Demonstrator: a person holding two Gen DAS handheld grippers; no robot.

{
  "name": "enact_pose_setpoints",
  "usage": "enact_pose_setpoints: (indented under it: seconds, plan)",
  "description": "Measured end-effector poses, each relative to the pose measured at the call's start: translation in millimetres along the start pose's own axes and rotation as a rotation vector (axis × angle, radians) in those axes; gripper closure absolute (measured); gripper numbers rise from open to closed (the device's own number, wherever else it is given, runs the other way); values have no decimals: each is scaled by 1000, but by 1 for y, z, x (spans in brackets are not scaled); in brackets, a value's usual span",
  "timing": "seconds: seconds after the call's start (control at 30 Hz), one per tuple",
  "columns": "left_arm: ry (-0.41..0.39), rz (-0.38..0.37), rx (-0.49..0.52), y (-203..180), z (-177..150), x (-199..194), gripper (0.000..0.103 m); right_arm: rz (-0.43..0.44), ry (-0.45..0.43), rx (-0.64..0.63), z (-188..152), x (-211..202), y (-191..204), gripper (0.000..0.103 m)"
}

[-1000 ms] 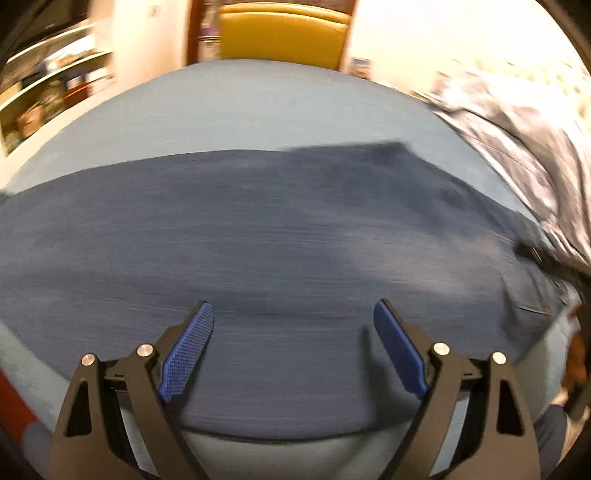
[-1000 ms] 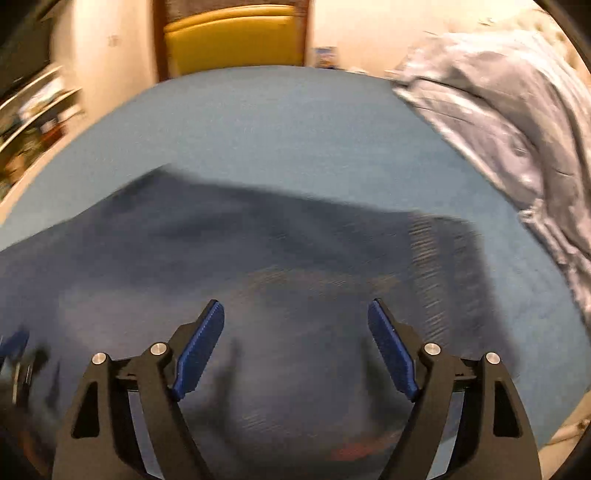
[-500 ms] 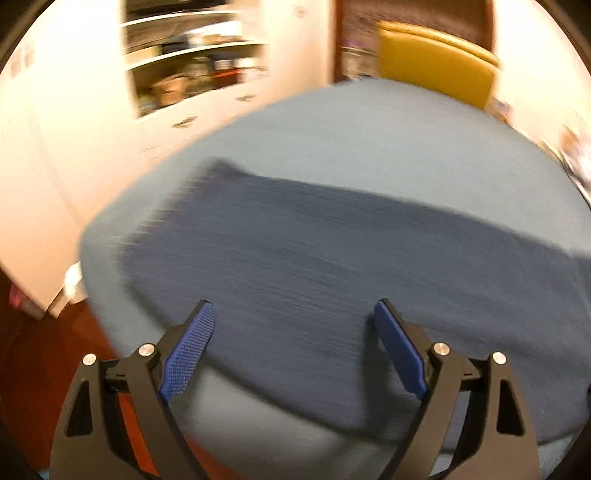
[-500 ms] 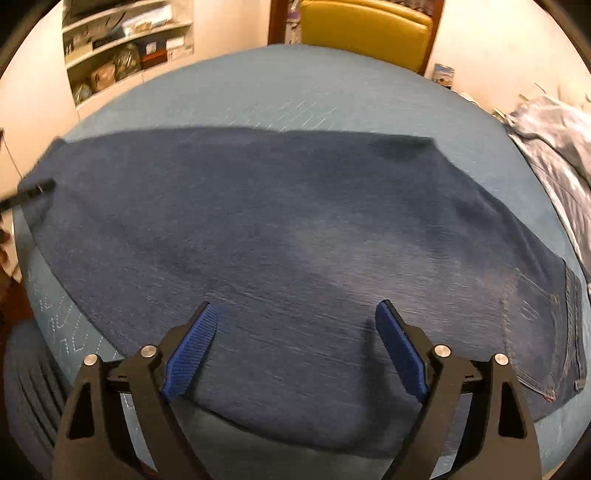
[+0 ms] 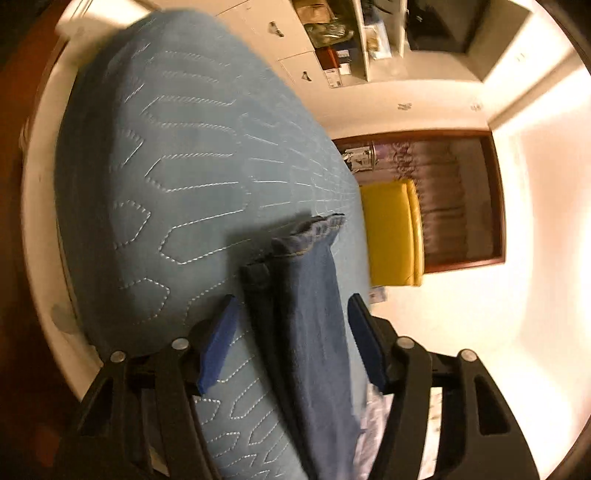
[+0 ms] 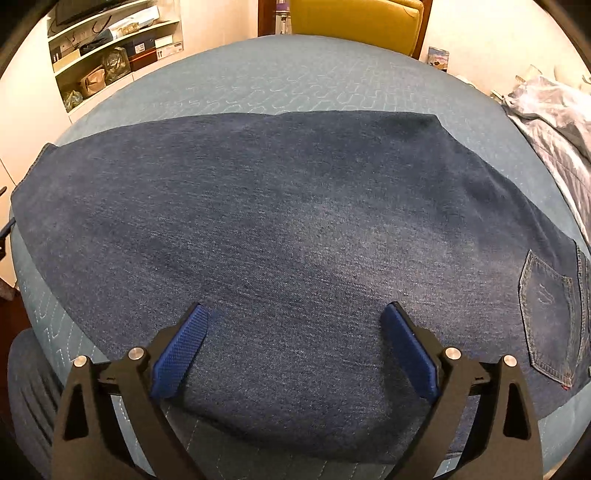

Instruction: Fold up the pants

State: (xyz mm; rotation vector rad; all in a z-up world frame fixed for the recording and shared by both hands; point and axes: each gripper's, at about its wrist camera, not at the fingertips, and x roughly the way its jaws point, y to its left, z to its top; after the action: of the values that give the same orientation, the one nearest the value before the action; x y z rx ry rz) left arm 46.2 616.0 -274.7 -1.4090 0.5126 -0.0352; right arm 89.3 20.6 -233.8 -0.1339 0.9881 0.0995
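Observation:
Dark blue jeans (image 6: 295, 236) lie flat across the blue quilted bed (image 6: 295, 81), legs laid together, hem to the left and a back pocket (image 6: 546, 317) at the right. My right gripper (image 6: 295, 343) is open and empty above the jeans' near edge. In the left wrist view the camera is rolled sideways; the jeans' hem end (image 5: 310, 236) runs between the blue fingers. My left gripper (image 5: 291, 339) is open around the leg end, not closed on it.
A yellow chair (image 6: 354, 18) stands beyond the bed. Shelves with bags and boxes (image 6: 110, 51) fill the left wall. A grey-white crumpled garment (image 6: 554, 122) lies on the bed's right side. The bed edge drops to a dark floor (image 5: 22, 258) at the left.
My left gripper swung to the jeans' hem end and rolled sideways, the leg end now between its open fingers. My right gripper has steadied over the jeans' near edge.

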Motion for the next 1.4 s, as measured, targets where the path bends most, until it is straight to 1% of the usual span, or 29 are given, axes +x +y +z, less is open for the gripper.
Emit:
enact_pose_setpoints:
  seconds: [0.07,0.1,0.13,0.17,0.2,0.27,0.3,0.33,0.37,0.4,0.47,0.5,0.53,0.57,0.6,0.67,0.77,0.8,0.83,0.9,0.93,0.97,1.1,1.17,1.2,1.23,1.27,1.4]
  plan:
    - [8,-36,-26,3,-1,2,44,5,-2,0,-1,0,-2,11]
    - [26,-64,-39,3,-1,6,44,7,-5,0,-1,0,-2,11]
    - [63,-94,-44,2,0,12,44,8,-5,1,-1,1,-6,11]
    - [78,-83,-31,-2,-4,21,46,8,-5,1,-1,1,-7,11]
    - [77,-61,-8,-6,-2,23,47,6,-1,2,0,0,-7,11]
    - [79,-68,-26,-5,-3,23,49,1,2,6,1,-2,-6,11]
    - [77,-74,-35,-2,-3,21,51,15,-6,3,3,-5,-4,17]
    - [71,-73,-36,1,-3,19,57,31,-10,2,8,-6,-2,23]
    - [70,-78,-46,6,-3,19,62,52,-15,2,12,-8,2,23]
    - [70,-94,-62,11,-2,19,63,76,-17,-3,18,-9,10,23]
    - [74,-97,-43,12,-3,18,63,122,-28,-37,36,-8,34,23]
    - [77,-93,-32,10,-2,19,63,158,-32,-58,49,-5,53,20]
    - [78,-95,-41,10,-1,19,63,183,-30,-69,58,-3,65,12]
    - [75,-95,-41,10,1,20,63,214,-30,-93,70,1,84,12]
    - [74,-85,-28,7,2,21,63,231,-32,-119,81,6,103,12]
    - [74,-75,-27,6,5,24,65,229,-29,-148,98,16,128,12]
    - [73,-63,-12,3,6,24,65,262,37,-150,117,43,159,12]
    - [75,-65,-6,6,-1,18,65,260,44,-152,121,50,166,12]
    - [78,-70,-6,7,-1,17,66,231,45,-162,127,56,173,12]
    - [79,-74,-11,10,-1,16,72,146,54,-188,130,67,181,12]
    - [80,-75,-11,12,-2,16,76,134,62,-190,130,71,183,12]
    - [80,-76,-11,13,-2,14,78,136,67,-181,130,75,183,11]
    - [74,-70,8,12,-6,14,77,104,47,-207,124,78,190,8]
    - [70,-69,14,7,-8,14,67,96,46,-198,122,80,190,5]
    - [71,-59,19,5,-9,14,68,96,42,-198,121,80,191,5]
    - [73,-45,23,4,-9,15,72,96,39,-198,120,79,190,5]
    - [76,-36,24,2,-9,16,79,98,35,-199,119,80,190,5]
    - [58,19,67,-10,-10,15,83,109,37,-195,121,78,183,4]
